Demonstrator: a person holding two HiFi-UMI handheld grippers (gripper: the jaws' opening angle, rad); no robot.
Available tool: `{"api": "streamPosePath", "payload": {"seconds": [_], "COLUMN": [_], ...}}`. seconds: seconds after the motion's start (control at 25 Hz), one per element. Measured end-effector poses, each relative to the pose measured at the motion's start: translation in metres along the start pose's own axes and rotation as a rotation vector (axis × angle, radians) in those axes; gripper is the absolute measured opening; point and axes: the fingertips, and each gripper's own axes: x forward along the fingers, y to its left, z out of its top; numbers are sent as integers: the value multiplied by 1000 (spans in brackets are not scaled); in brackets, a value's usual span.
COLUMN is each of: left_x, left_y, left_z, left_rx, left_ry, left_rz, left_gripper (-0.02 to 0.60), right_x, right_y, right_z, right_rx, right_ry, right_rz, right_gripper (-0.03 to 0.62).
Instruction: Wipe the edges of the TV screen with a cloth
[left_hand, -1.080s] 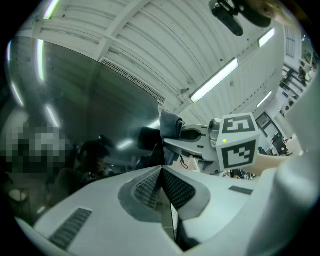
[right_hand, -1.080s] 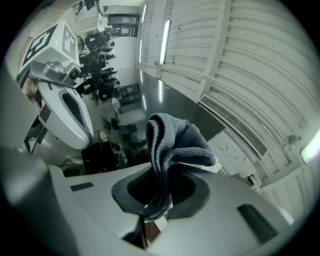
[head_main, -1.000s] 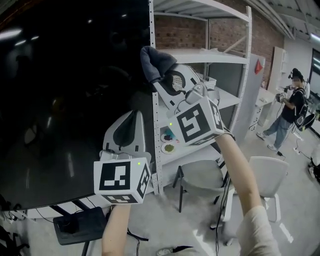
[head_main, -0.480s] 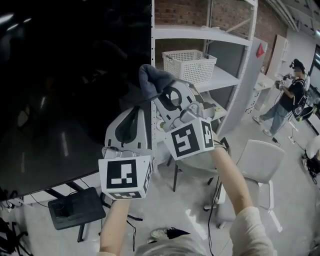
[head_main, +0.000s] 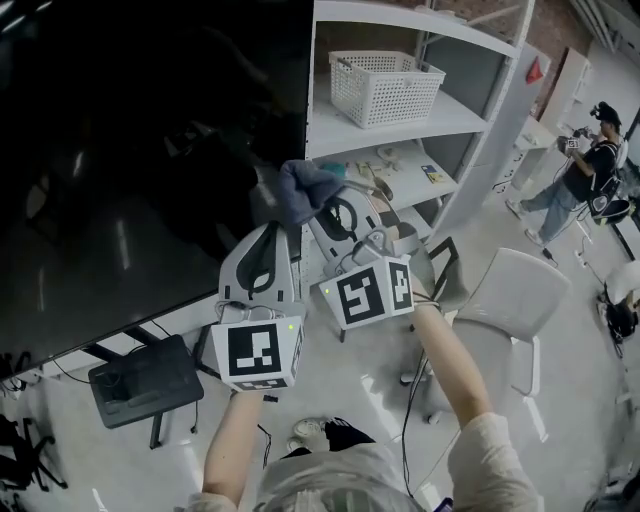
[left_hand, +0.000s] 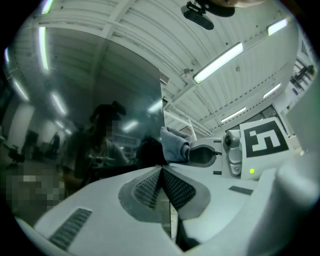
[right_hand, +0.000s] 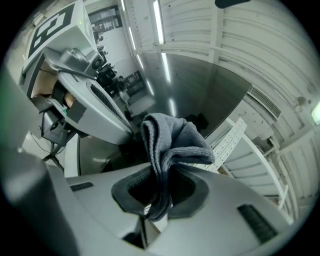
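A big dark TV screen (head_main: 130, 150) fills the left of the head view; its right edge (head_main: 309, 110) runs down beside a white shelf rack. My right gripper (head_main: 322, 205) is shut on a folded grey cloth (head_main: 303, 185), and the cloth sits against the screen's lower right edge. The right gripper view shows the cloth (right_hand: 170, 142) bunched up out of the closed jaws, with the screen (right_hand: 210, 95) behind. My left gripper (head_main: 268, 232) is shut with nothing in it, just left of the cloth and in front of the screen's lower part. In the left gripper view the cloth (left_hand: 174, 143) shows at the screen edge.
A white shelf rack (head_main: 420, 110) with a white basket (head_main: 383, 85) stands right of the TV. Below are a white chair (head_main: 520, 300), a dark tray on a stand (head_main: 145, 380) and cables. A person (head_main: 590, 170) stands far right.
The right gripper with the cloth has moved down along the screen's right edge, from near the upper shelf to the lower corner. The left gripper went down with it.
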Motion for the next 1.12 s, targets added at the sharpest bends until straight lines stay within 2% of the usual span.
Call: {"api": "streamPosePath", "payload": {"seconds": [0.16,0.36,0.52,0.68,0.8,1.0,1.12], "left_x": [-9,-22,-33,-35,-37,-46,-50], "left_y": [0,1,2,-2,-2,12,15], "left_z": [-38,-74,-113,-136,-146,-162,-167], "left_rx": [-18,-41,-88,-78,-79,-98,-106], "left_ry": [44,43,106,156,179,219,232], "left_rz": [11,21,26,22,18,48,53], "left_gripper": [14,14,14,14,14,14,14], "right_x": [-4,-6,-7,-7,-10,-10,-13], "right_y": [37,84,126,157,175,180,191], "right_z": [-27,-60,-87,-112,-131,-137,-142], "right_rx": [35,122,135,171,257,456,508], "right_ry": [36,64,119,171,197,211,239], "right_rz": [39,83,112,145,154,88,70], "right_gripper": [49,49,49,49,49,49,49]}}
